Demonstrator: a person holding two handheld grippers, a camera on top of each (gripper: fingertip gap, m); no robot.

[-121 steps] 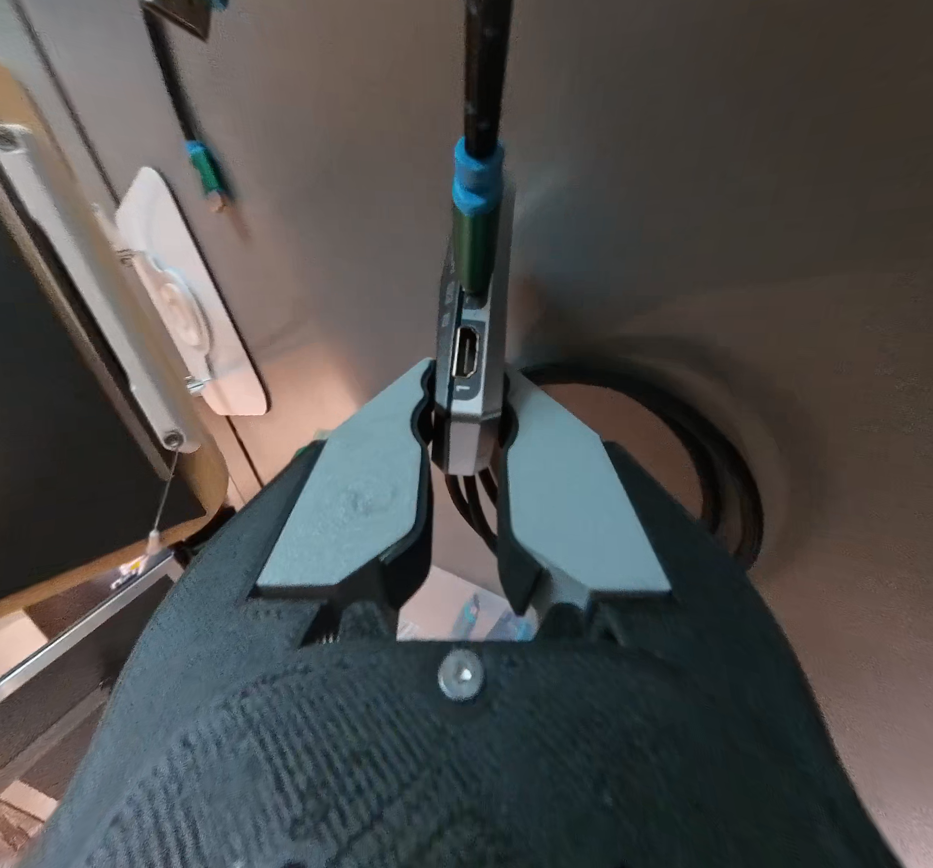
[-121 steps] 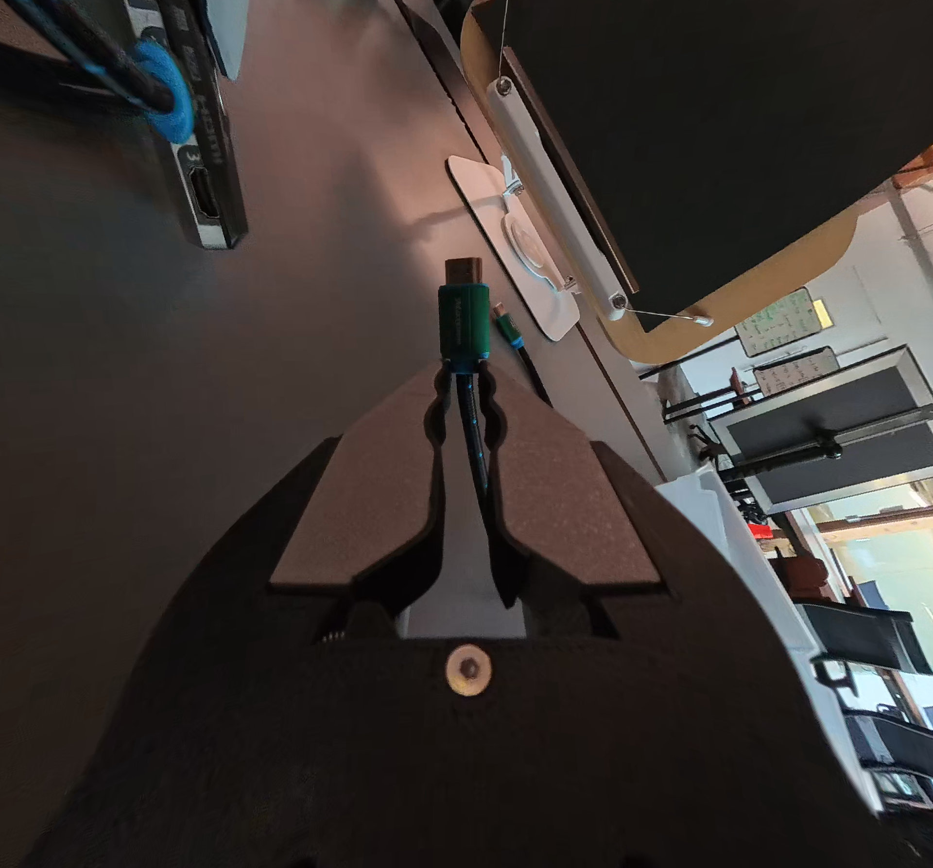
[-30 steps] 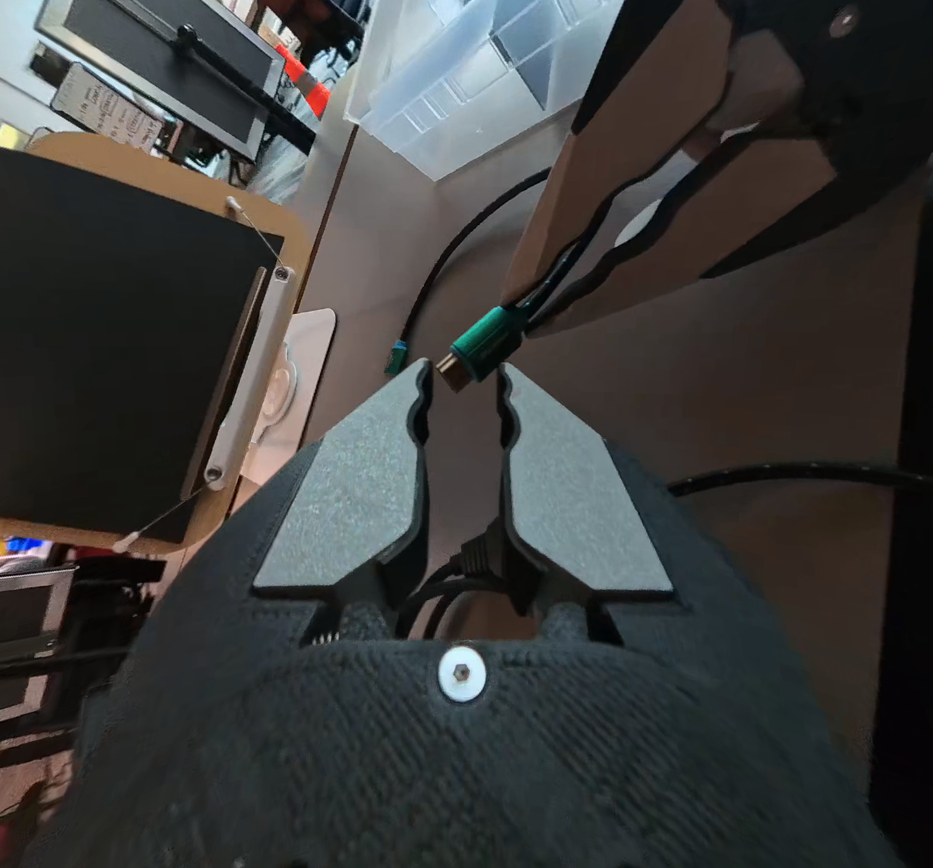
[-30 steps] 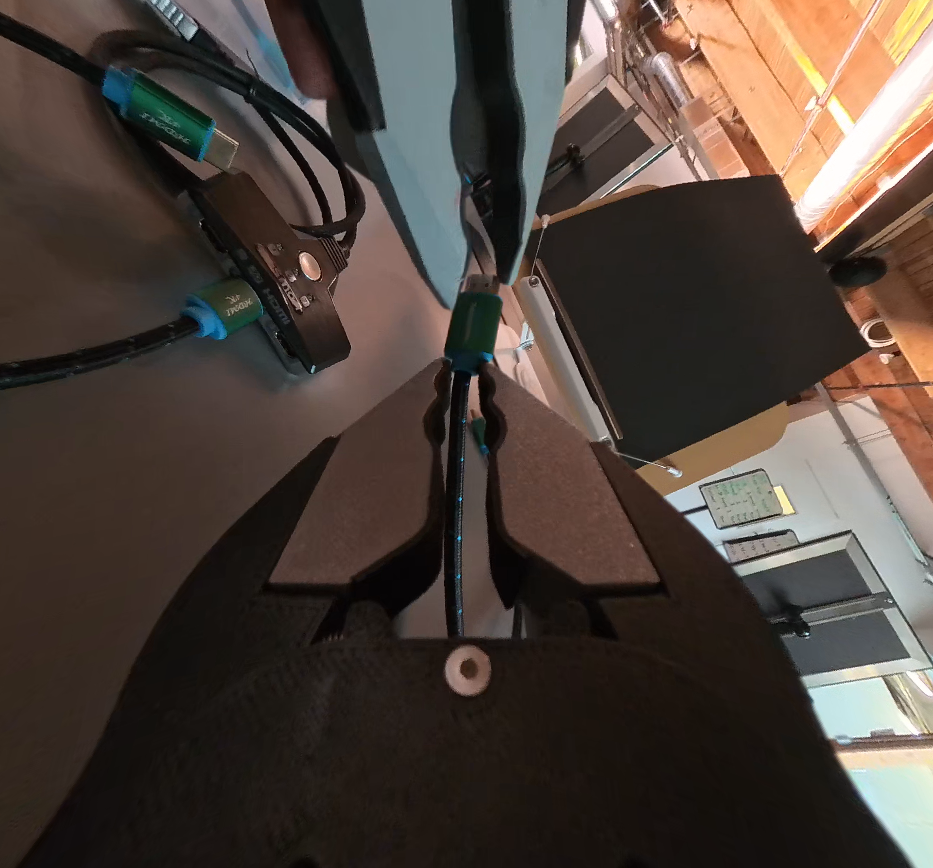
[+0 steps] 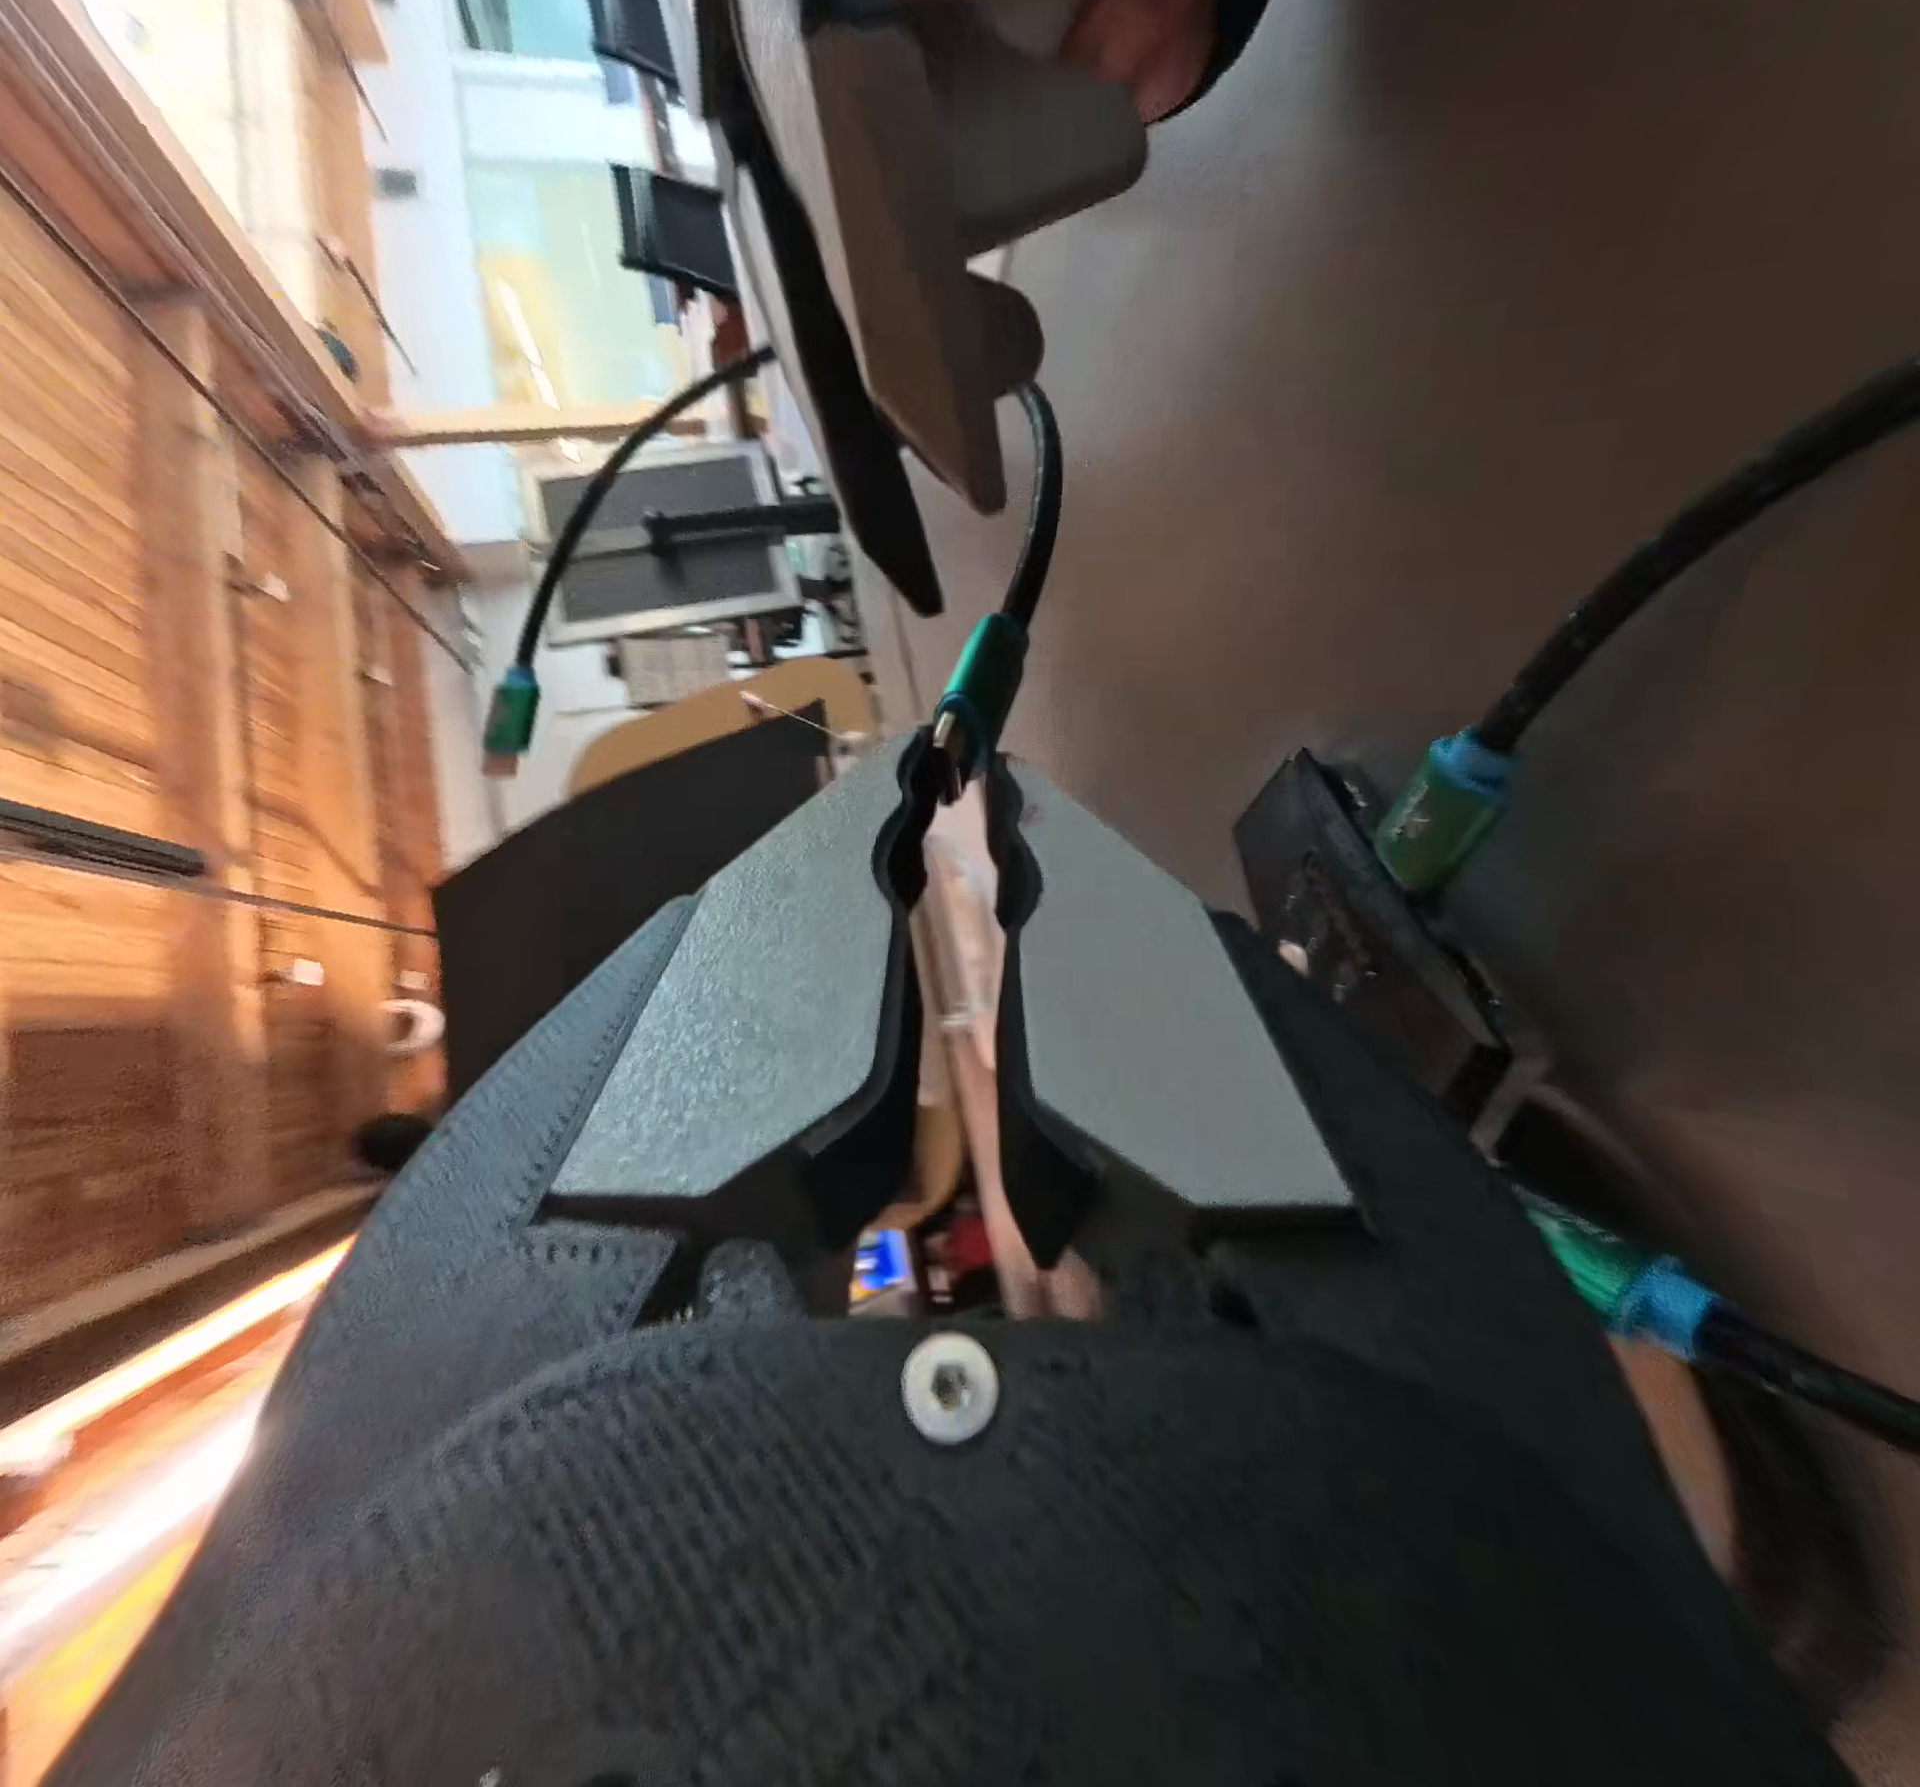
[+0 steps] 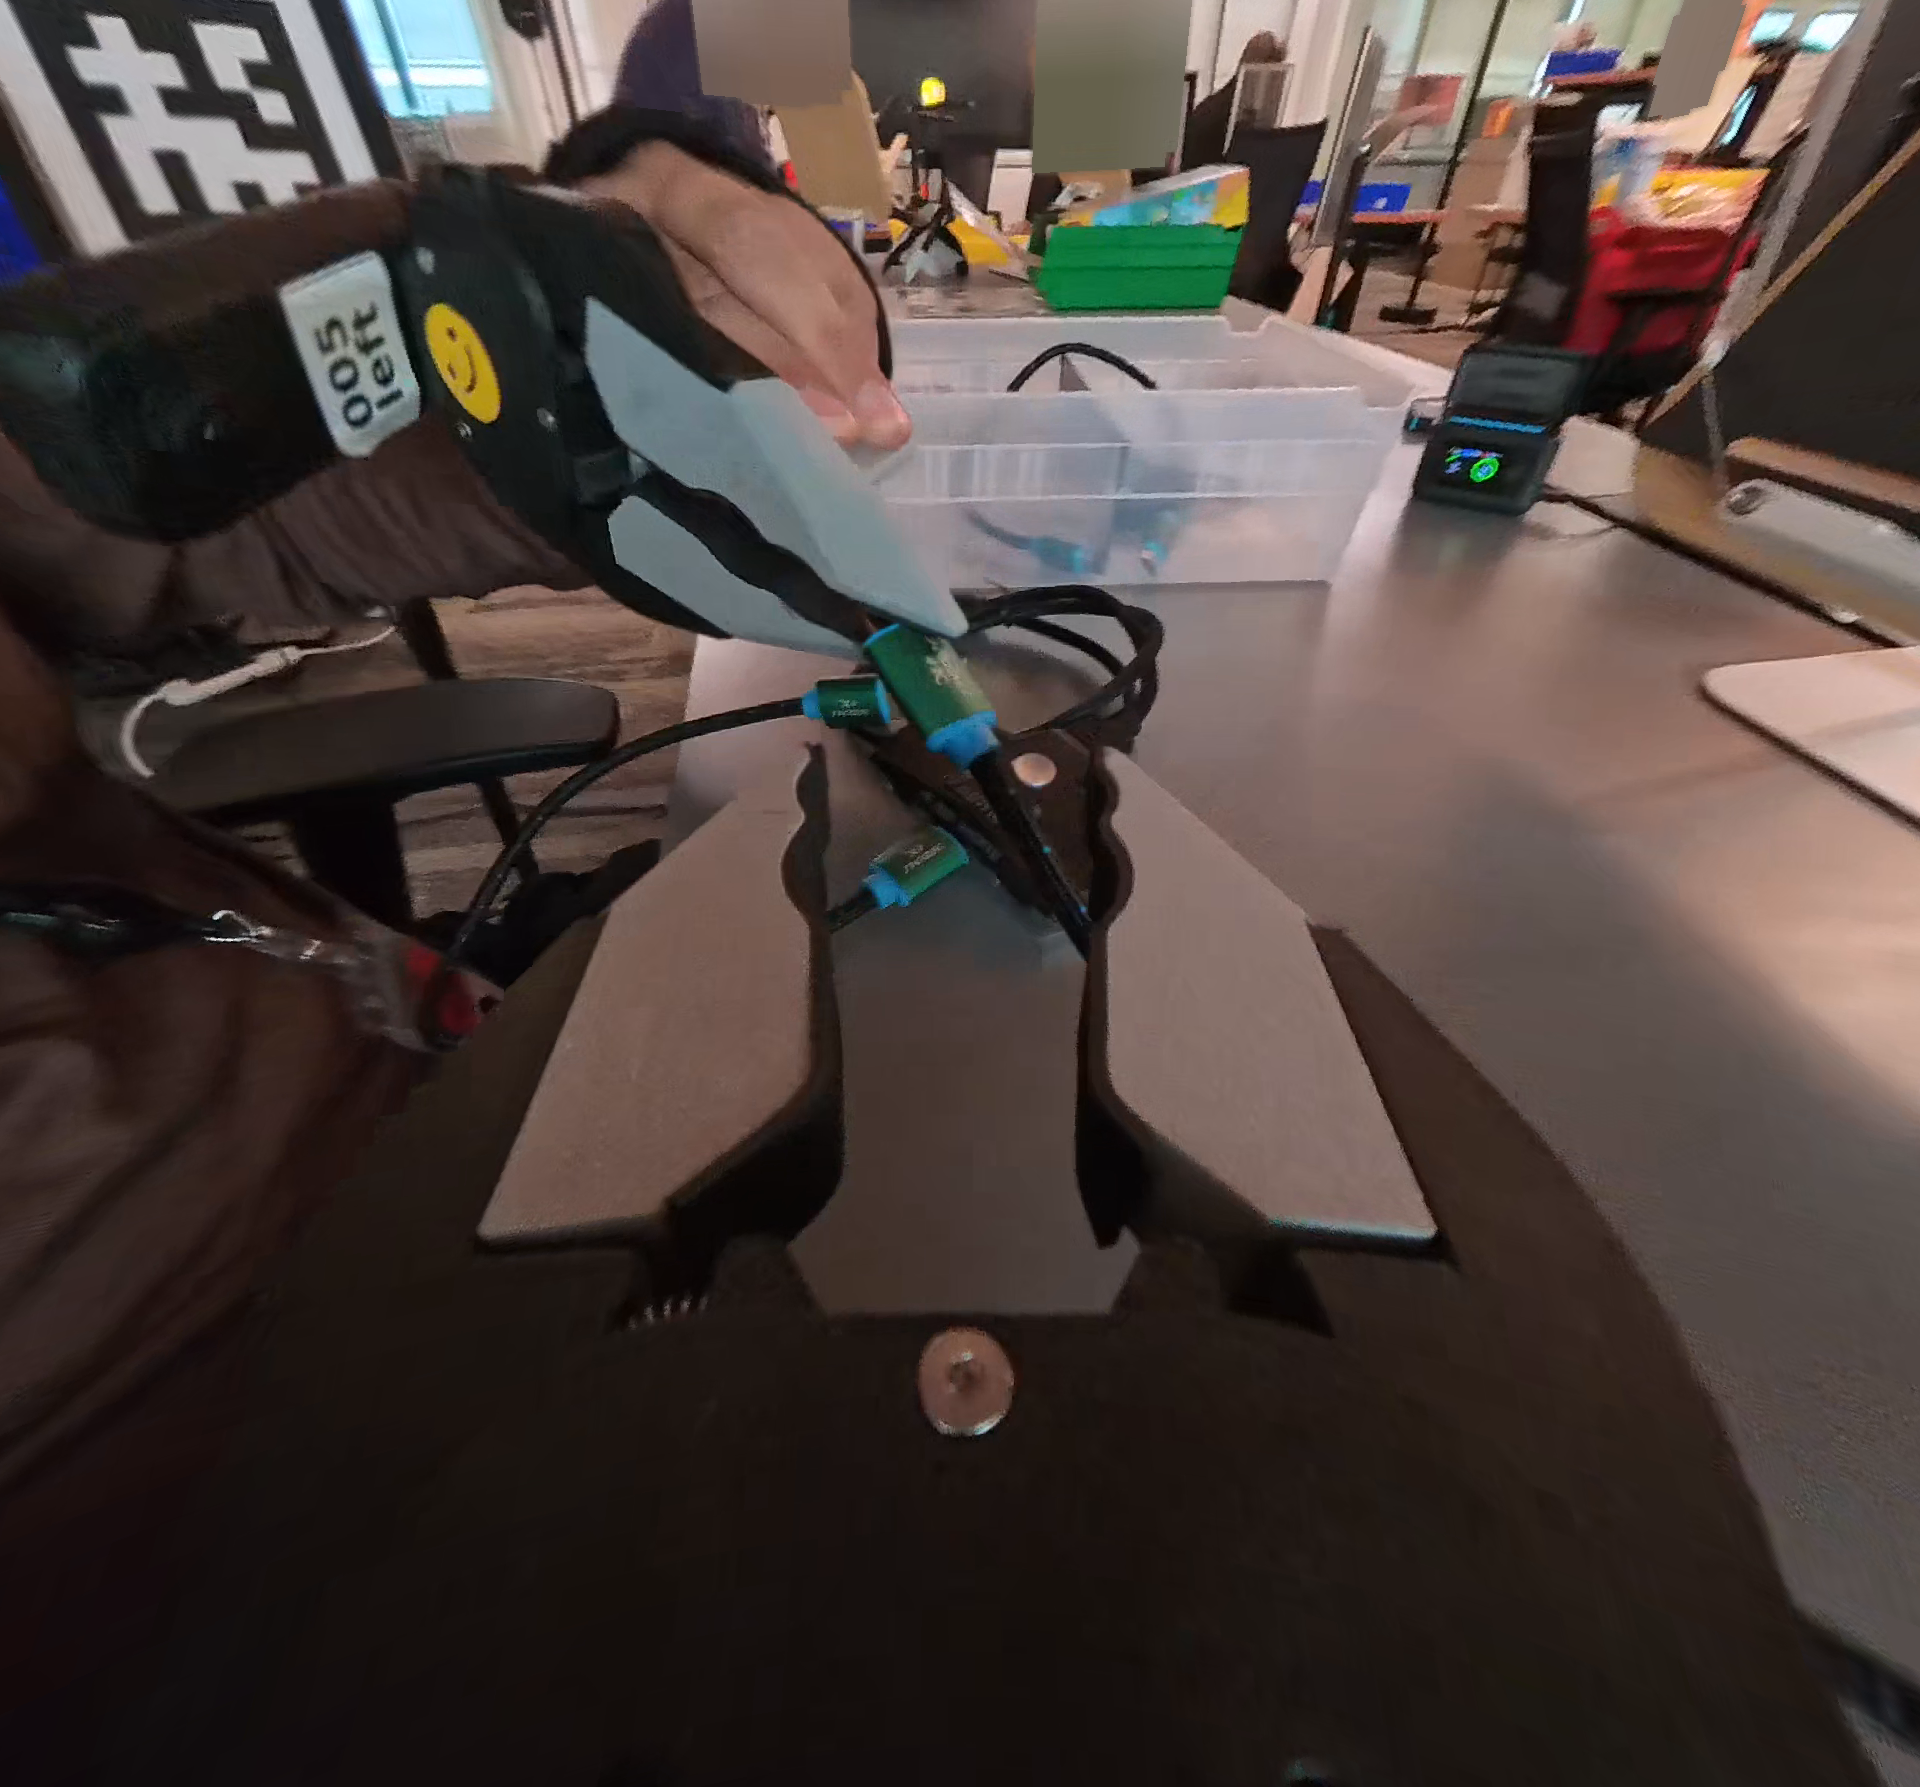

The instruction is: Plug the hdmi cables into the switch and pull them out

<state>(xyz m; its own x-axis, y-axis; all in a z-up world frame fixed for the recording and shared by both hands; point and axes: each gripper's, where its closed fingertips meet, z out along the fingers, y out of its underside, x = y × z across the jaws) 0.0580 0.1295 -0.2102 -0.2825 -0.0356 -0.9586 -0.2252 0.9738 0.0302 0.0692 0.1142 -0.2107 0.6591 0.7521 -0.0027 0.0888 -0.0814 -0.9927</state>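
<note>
The step in hand looks like a handover of one HDMI plug from gripper to gripper. The left gripper [image 5: 954, 781] has its fingers nearly together, pinching the metal tip of a green HDMI plug [image 5: 982, 662] whose black cable arcs up toward the other tool; the right wrist view confirms the pinch, with the plug [image 6: 928, 683] caught at the pale fingertips and its blue collar hanging free below. The right gripper [image 6: 961, 818] stands spread wide, its pads touching nothing — the cable merely runs down between them.

The switch [image 6: 1023, 792], a small dark box with a round button, lies on the grey worktop [image 6: 1507, 802] just beyond the right fingertips. Two more green plugs [image 6: 850, 700] [image 6: 914, 870] sit at its sides; whether they are fully seated is hard to tell here. In the left wrist view the switch [image 5: 1361, 937] shows beside the left gripper with a green plug [image 5: 1439, 828] in one port.

Next, I judge, the plug needs a better hold: a grasp on the metal tip alone cannot drive it into a port. The right gripper would have to close on the green body, the left release the tip and steady the switch — then the tip must be lined up squarely with a free port, since a tilted entry would jam.
</note>
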